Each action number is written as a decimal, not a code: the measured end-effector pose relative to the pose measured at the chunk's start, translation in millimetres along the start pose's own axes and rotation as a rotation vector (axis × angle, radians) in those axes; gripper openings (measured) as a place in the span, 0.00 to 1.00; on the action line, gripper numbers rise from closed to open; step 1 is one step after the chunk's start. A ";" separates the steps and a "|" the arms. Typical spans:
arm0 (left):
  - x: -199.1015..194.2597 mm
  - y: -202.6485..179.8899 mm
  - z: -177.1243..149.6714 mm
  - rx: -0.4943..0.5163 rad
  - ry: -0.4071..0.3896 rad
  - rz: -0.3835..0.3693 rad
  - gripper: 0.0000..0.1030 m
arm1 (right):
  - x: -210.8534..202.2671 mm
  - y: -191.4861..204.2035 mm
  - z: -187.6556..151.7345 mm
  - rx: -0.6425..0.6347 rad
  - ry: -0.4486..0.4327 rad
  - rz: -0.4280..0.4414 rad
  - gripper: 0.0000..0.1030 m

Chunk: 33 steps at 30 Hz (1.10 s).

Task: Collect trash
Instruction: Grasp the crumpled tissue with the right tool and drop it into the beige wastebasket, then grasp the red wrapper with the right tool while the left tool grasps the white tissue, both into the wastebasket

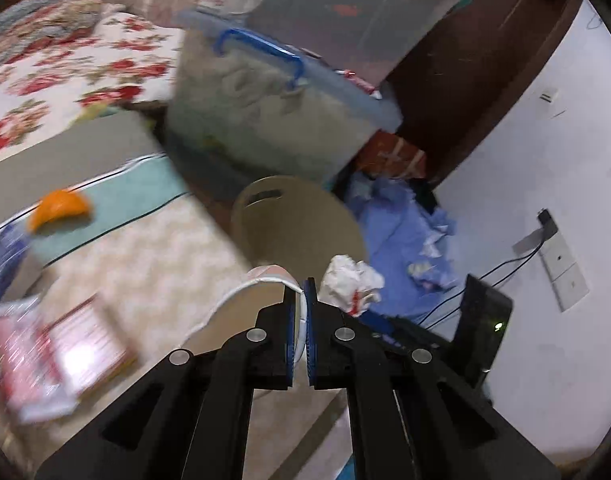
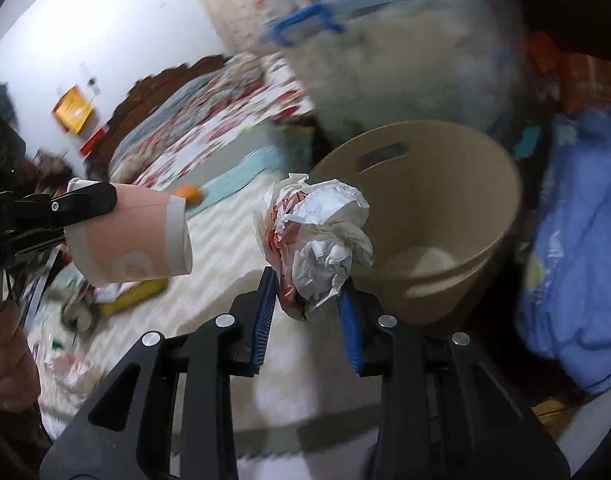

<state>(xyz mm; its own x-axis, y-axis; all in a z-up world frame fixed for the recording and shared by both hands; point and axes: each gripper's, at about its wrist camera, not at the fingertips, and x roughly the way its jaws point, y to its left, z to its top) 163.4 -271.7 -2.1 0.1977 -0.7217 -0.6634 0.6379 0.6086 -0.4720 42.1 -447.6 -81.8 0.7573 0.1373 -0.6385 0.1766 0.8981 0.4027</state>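
Gripper pair first: the right gripper is clamped on a paper wad just short of the bin, and the left gripper pinches a cup by its rim, farther from the bin. Best to carry each fully over the bin's mouth before letting go, wad first.

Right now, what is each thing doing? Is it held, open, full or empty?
Left gripper: jaws shut on the paper cup's rim.
Paper cup: held, tipped sideways.
Right gripper: jaws shut on the crumpled wrapper.
Crumpled wrapper: held, off the floor.
Bin: open, something white at the bottom.
Orange peel: lying loose.
Storage box: lid on.
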 end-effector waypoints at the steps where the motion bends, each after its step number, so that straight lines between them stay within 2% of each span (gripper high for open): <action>1: 10.0 -2.3 6.6 -0.002 0.004 -0.011 0.04 | 1.9 -8.4 6.2 0.015 -0.002 -0.016 0.32; 4: 45.0 -5.4 24.6 -0.013 0.018 -0.031 0.04 | 9.7 -25.1 18.1 0.037 0.003 -0.052 0.35; 6: 65.2 -3.1 31.6 -0.043 0.025 -0.047 0.08 | 15.6 -32.8 22.6 0.048 0.016 -0.063 0.55; 7: 75.1 -1.0 33.4 -0.068 0.034 -0.058 0.32 | 17.4 -35.2 23.8 0.051 0.020 -0.067 0.76; 8: 81.9 0.6 34.0 -0.082 0.040 -0.058 0.69 | 17.2 -36.0 23.6 0.054 0.012 -0.072 0.82; 9: 86.6 2.2 33.7 -0.100 0.027 -0.035 0.80 | 16.0 -36.3 23.6 0.055 -0.009 -0.082 0.82; 12: 84.0 3.3 34.3 -0.100 0.001 -0.010 0.80 | 11.7 -34.8 22.3 0.058 -0.027 -0.097 0.82; 15: 60.6 6.9 32.6 -0.123 -0.019 -0.045 0.80 | 0.2 -32.2 20.0 0.072 -0.065 -0.093 0.82; 19: -8.3 15.0 21.7 -0.120 -0.101 -0.082 0.78 | -15.3 -15.5 14.9 0.066 -0.087 -0.063 0.80; 21: -49.9 20.9 11.7 -0.121 -0.151 -0.103 0.77 | -21.6 -3.7 12.1 0.056 -0.082 -0.030 0.76; 23: -95.8 27.8 -0.3 -0.118 -0.213 -0.103 0.77 | -25.9 12.2 7.1 0.042 -0.068 0.016 0.68; 24: -127.4 33.9 -11.6 -0.112 -0.266 -0.086 0.77 | -26.8 19.4 4.1 0.032 -0.060 0.034 0.65; 27: -190.8 49.5 -39.3 -0.109 -0.360 -0.012 0.75 | -24.1 48.4 -6.8 -0.012 -0.015 0.097 0.56; 30: -230.3 68.3 -70.7 -0.121 -0.381 0.077 0.73 | -16.3 83.3 -20.0 -0.070 0.041 0.164 0.51; 33: -244.6 82.9 -98.7 -0.131 -0.352 0.130 0.70 | -5.6 117.7 -32.6 -0.126 0.096 0.217 0.51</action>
<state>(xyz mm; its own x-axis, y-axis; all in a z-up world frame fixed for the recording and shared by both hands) 94.4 -12.2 63.8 0.5280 -0.6908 -0.4940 0.4950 0.7230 -0.4818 38.1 -329.0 -52.2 0.7050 0.3657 -0.6077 -0.0677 0.8876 0.4555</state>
